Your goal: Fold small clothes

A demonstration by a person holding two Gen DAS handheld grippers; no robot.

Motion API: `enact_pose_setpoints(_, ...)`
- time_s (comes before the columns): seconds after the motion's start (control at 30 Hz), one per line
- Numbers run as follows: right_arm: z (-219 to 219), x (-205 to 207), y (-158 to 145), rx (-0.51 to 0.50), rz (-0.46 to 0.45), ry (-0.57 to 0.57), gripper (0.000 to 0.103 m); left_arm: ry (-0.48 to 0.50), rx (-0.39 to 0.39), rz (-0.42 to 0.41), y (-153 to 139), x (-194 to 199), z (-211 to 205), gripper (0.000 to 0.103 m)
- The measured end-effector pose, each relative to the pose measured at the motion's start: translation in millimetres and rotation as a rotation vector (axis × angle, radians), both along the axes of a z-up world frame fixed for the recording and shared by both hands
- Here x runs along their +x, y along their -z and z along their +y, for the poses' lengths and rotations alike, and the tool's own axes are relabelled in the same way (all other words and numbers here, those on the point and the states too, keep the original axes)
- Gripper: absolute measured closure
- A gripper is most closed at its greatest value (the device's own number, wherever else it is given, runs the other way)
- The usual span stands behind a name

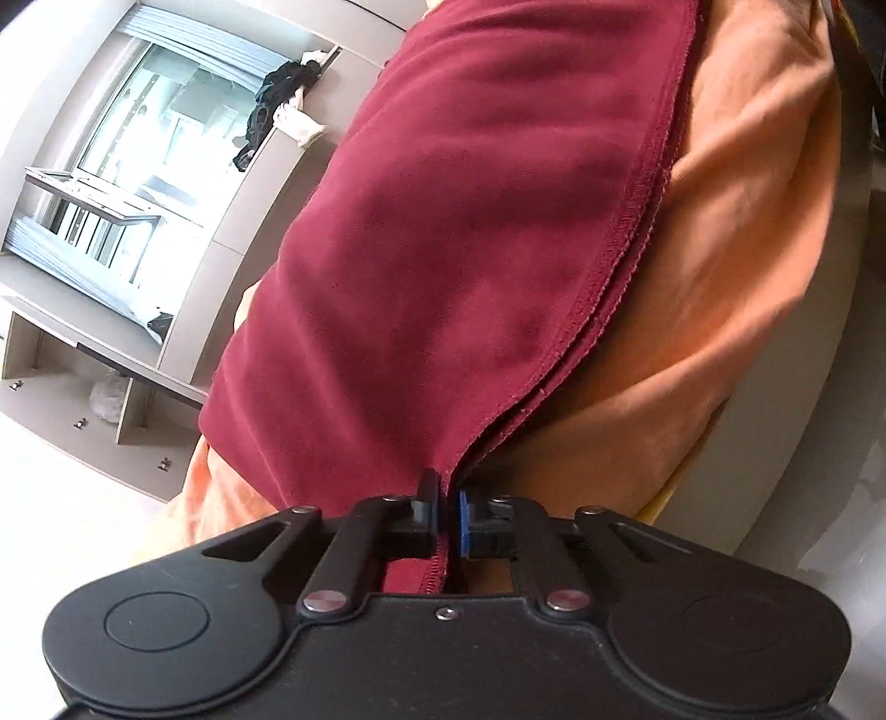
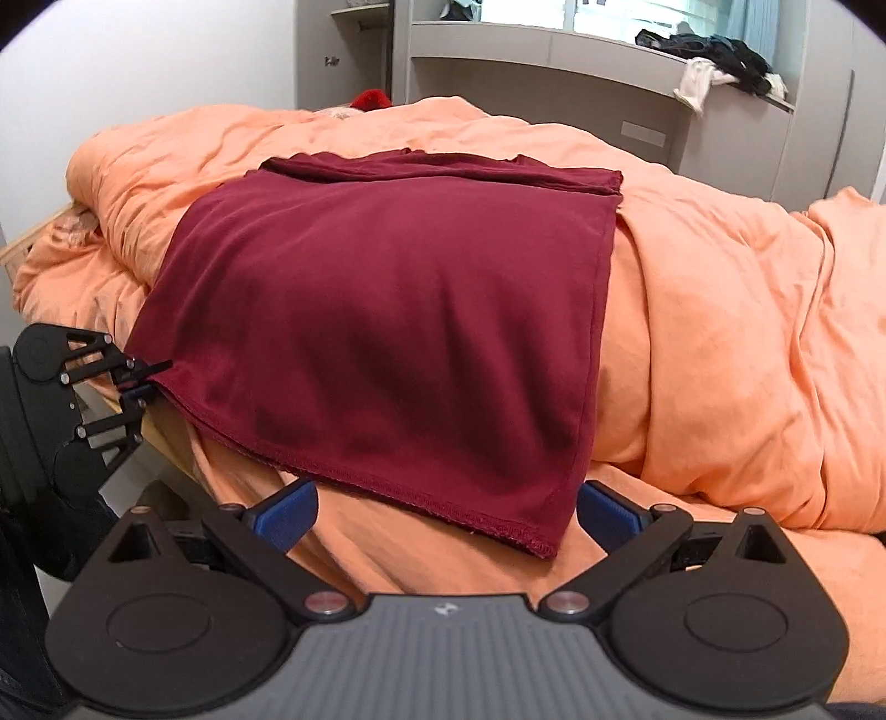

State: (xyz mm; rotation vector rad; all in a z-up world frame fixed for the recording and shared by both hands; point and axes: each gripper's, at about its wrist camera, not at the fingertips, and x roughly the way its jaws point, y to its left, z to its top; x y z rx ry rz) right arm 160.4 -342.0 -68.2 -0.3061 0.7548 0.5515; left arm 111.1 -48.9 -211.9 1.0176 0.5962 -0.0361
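Jaws of the left gripper [image 1: 446, 512] are pressed together on the near left corner of the dark red garment [image 2: 387, 332]; the hem runs straight between the black finger and the blue pad. In the right wrist view this same gripper [image 2: 145, 376] is seen at the left corner, at the edge of the bed. Jaws of the right gripper [image 2: 446, 512] stand wide apart, with the near right corner of the garment lying between the two blue pads [image 2: 288, 512], and I cannot tell if either pad touches it.

Beyond the grippers, the garment lies spread flat on the orange duvet [image 2: 720, 332], with its far end already turned back in a loose band. Behind the bed stands a grey shelf unit [image 2: 554, 55] with some dark clothes [image 2: 714, 52] on it.

I judge the cloth to be light, soft and limp, a thin knit that will sag and fold by its own weight. It is not fragile, but it may slip or stretch. The stitched hem corners seem the best places to hold, because the double layer gives the pads more to bite. The soft duvet below may rise together with it.
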Motion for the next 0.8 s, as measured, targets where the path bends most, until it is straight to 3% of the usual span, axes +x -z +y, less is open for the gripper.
enact_pose_setpoints(0.2, 20.2, -2.9, 10.7, -0.196, -0.093, -0.098, 0.001, -0.019, -0.149, -0.099, -62.5, -3.2, 12.2, 0.098)
enact_pose_setpoints(0.43, 49.4, -14.5, 37.4, -0.357, -0.234, -0.230, 0.002, -0.024, -0.196, -0.139, -97.8, 9.3, 19.4, 0.097)
enact_pose_setpoints(0.57, 56.4, -19.6, 49.0, -0.435, -0.283, -0.246, 0.027, -0.031, -0.212, -0.141, -104.1, 6.7, 18.0, 0.097)
enact_pose_setpoints(0.63, 54.5, -15.6, 51.8, -0.445, -0.255, -0.239, 0.053, -0.032, -0.217, -0.142, -103.7, 4.6, 17.8, 0.097)
enact_pose_setpoints(0.67, 52.2, -11.5, 53.8, -0.457, -0.242, -0.225, 0.082, -0.031, -0.216, -0.140, -102.1, 3.7, 15.5, 0.097)
enact_pose_setpoints(0.7, 49.6, -8.6, 53.2, -0.461, -0.235, -0.211, 0.098, -0.030, -0.216, -0.136, -101.8, 2.9, 15.9, 0.097)
enact_pose_setpoints(0.8, 35.5, -5.3, 33.6, -0.364, -0.208, -0.191, 0.098, -0.023, -0.221, -0.110, -104.0, 1.5, 17.5, 0.098)
